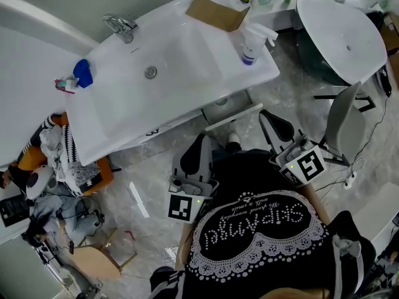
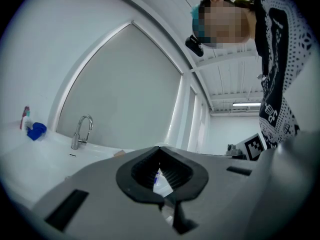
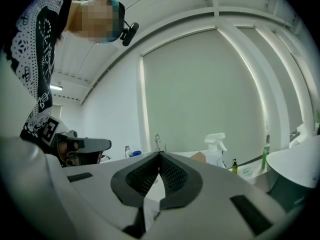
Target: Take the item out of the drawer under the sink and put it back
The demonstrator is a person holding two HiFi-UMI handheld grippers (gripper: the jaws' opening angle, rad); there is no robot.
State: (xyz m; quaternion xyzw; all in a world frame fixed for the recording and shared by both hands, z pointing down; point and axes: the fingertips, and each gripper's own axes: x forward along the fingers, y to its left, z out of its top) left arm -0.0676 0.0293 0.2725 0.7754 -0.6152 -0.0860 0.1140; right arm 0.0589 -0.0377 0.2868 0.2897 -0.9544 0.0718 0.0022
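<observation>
Up in the head view you can see the drawer (image 1: 235, 115) poking out under the sink (image 1: 156, 73); both gripper views only catch the faucet (image 2: 80, 131) above the rim. Drawer's plain white and sits near the tips of the left tool (image 1: 201, 147) and right tool (image 1: 272, 122), roughly between them. Both tools are pinched together, empty.

The left claw (image 1: 201, 145) points level, its jaws together at the tips, seemingly with nothing gripped between them. The right claw (image 1: 273, 120), well apart on the other side, also points level, its jaws closed tight and empty.
</observation>
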